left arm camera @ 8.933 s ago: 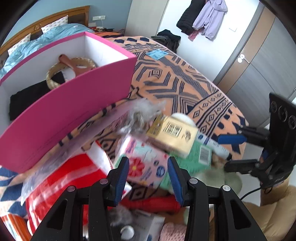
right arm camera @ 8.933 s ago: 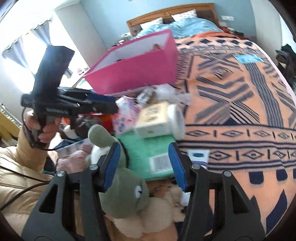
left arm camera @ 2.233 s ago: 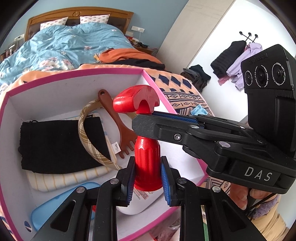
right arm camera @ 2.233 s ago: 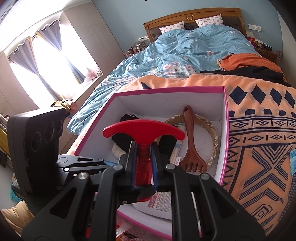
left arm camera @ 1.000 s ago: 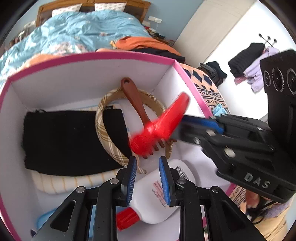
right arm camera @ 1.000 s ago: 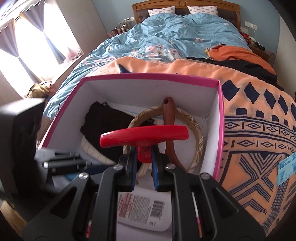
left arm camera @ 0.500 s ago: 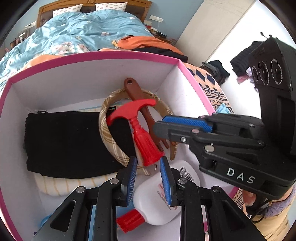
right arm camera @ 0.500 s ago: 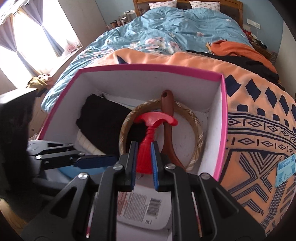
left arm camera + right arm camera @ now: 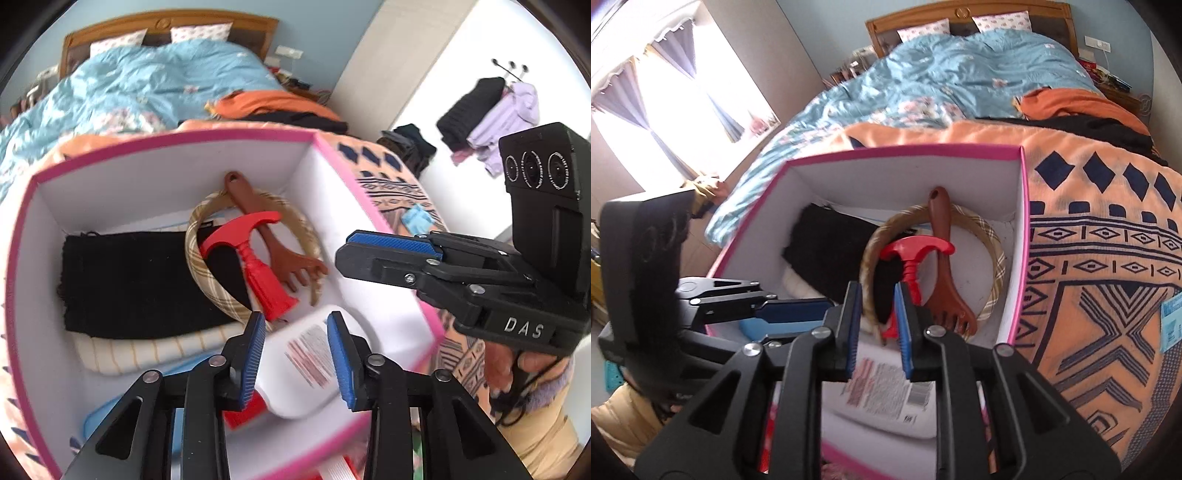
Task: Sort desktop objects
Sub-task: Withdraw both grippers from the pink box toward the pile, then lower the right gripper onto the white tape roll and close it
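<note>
Pink card walled the open storage box, white inside, sitting on the orange patterned blanket at the foot of the bed. A red plastic T-handled tool lay inside it, flat across the beige plaid ring and beside the brown wooden scratcher, its flared base pointing toward five o'clock. Left of these lay a black knitted cloth; nearer the front wall rested a white bottle with a red cap.

Both tools hung empty over the box. The left gripper stood with its blue pads spread, nothing between them but the view of the bottle below. The right gripper showed a narrower gap, jaws apart and touching nothing, the red tool visible beyond them.

To my eye the placing step looked complete: the red tool was in the box and free of both grippers. Next would come drawing both back toward six o'clock and reaching for another loose item.

The box's near rim sat just under the fingers, so lifting before retreating seemed wise. Open blanket lay at three o'clock, offering ample room. The two grippers hung near each other, so they risked bumping.
</note>
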Available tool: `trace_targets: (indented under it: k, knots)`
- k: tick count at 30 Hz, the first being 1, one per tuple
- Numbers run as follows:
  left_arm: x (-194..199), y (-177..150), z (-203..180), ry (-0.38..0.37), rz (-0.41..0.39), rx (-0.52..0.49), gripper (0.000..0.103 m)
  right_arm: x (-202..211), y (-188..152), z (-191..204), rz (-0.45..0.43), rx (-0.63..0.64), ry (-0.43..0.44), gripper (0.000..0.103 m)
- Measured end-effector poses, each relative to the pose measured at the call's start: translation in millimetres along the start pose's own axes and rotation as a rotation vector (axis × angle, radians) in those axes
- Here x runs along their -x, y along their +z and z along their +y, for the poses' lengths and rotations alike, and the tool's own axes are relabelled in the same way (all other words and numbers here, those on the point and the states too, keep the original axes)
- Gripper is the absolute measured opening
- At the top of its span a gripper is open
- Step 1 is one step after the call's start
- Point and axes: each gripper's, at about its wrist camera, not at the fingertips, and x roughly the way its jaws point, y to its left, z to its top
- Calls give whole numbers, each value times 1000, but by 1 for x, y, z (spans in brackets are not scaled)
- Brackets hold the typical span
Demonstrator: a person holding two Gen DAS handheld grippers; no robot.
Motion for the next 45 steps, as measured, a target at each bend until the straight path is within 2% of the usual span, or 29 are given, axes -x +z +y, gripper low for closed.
trace_targets:
  k: [9, 13, 18, 23, 26, 30, 34, 37, 45]
  knots:
    - [34, -37, -48, -21, -18, -131, 41, 64, -48, 15, -76, 39, 46, 27]
    - [30, -58, -71, -47, 14, -180, 41, 88, -82, 14, -86, 22, 47, 28]
    - [15, -84, -108, -59, 71, -269, 41, 107, -124, 5, -90, -21, 1, 29]
    - [-6, -102, -139, -87, 126, -328, 41, 113, -166, -11, -66, -93, -66, 29]
    - [-19, -109, -157, -87, 151, -370, 41, 111, -189, -22, -42, -129, -135, 29]
    - [-34, -115, -180, -57, 174, -424, 41, 111, -215, -40, -25, -195, -173, 29]
    - [-49, -114, -192, -34, 199, -457, 41, 113, -238, -49, -20, -245, -175, 29]
    - [-61, -112, -195, -17, 221, -470, 41, 111, -248, -53, -11, -249, -233, 29]
    - [-89, -110, -195, 23, 272, -483, 41, 99, -251, -66, -15, -268, -256, 29]
